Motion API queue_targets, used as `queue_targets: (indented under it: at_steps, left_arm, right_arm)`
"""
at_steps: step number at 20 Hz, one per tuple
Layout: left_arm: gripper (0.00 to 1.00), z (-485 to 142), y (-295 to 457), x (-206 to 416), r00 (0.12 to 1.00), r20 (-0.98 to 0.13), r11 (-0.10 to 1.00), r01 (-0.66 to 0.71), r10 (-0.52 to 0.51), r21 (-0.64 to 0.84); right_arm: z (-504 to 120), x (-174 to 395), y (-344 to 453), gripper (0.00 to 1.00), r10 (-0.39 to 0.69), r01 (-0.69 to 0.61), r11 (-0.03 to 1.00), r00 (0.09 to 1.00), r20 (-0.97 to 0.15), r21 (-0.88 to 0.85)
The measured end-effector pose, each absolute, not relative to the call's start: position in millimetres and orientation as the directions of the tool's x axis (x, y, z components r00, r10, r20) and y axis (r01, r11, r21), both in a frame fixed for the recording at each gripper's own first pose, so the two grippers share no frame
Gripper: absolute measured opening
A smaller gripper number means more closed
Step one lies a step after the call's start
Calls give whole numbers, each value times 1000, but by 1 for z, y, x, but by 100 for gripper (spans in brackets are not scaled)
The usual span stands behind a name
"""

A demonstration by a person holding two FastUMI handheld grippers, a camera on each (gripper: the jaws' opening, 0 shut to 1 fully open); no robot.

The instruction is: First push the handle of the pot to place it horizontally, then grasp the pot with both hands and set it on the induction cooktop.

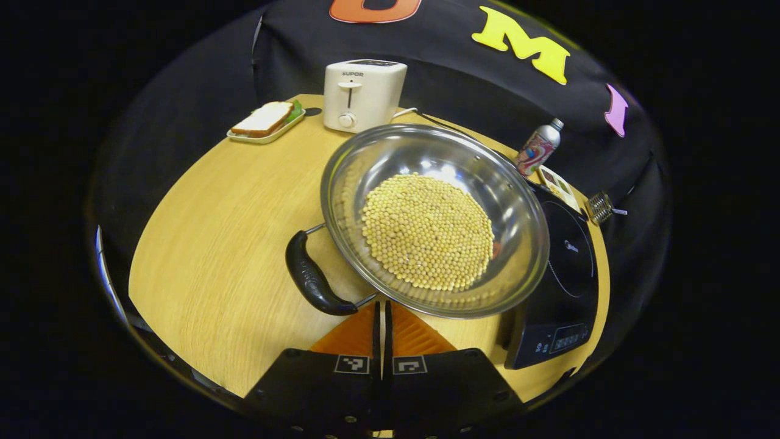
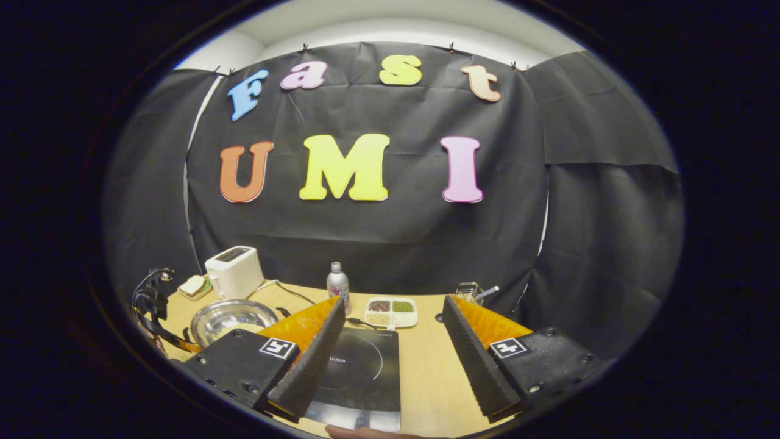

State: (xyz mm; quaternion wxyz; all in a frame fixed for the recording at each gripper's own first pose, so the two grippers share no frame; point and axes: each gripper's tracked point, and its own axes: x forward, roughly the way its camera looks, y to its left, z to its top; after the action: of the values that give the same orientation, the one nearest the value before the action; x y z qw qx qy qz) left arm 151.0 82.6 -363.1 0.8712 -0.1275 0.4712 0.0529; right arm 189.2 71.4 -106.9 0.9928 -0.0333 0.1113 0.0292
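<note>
My left gripper (image 1: 382,317) has its fingers pressed together with nothing between them, the tips just beside the near end of the pot's black handle (image 1: 312,279) and the rim. The pot (image 1: 434,219), holding pale beans (image 1: 428,231), sits on the wooden table (image 1: 213,244), its right edge over the induction cooktop (image 1: 563,274). My right gripper (image 2: 390,347) is spread wide and empty above the cooktop, with the pot off to its left.
</note>
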Motion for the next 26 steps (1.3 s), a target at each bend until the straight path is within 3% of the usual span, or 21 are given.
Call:
queue_targets:
  at_steps: [1,2,3,4,5,6,7,17,18,19,20,26]
  left_arm:
    - [0,-365,85,153,550,-835,958,-223,-31,-182]
    - [10,-366,87,156,546,-837,955,-230,-33,-188]
    - [11,-368,94,159,543,-839,955,-235,-28,-184]
    - [11,-368,100,161,542,-840,956,-240,-14,-170]
    - [0,-370,107,163,542,-841,957,-246,4,-153]
    - [11,-371,112,166,541,-841,957,-249,11,-147]
    - [0,-370,116,169,540,-841,956,-256,17,-145]
    - [0,-369,152,208,517,-853,964,-256,73,-73]
    - [11,-369,154,212,513,-856,967,-244,68,-70]
    - [11,-369,156,217,509,-858,969,-238,64,-69]
    - [0,-368,157,222,507,-860,972,-226,61,-64]
    - [0,-368,173,251,502,-863,979,-200,59,-49]
  right_arm:
    - [-110,191,69,98,34,-48,997,975,-219,-58]
    - [-114,192,72,97,26,-39,998,976,-216,-54]
    - [-116,192,76,98,30,-42,998,976,-214,-49]
    - [-120,192,81,98,35,-46,998,976,-213,-47]
    - [-122,193,84,98,35,-47,998,976,-213,-49]
    - [-127,194,85,98,31,-43,998,976,-216,-51]
    - [-131,194,88,98,35,-48,997,974,-226,-54]
    - [-125,188,87,98,8,-18,999,978,-210,-47]
    - [-123,188,88,98,10,-20,999,979,-205,-48]
    - [-122,188,89,98,12,-23,999,979,-205,-47]
    - [-123,187,91,98,15,-25,999,979,-205,-45]
    - [-129,189,97,98,12,-19,999,976,-216,-30]
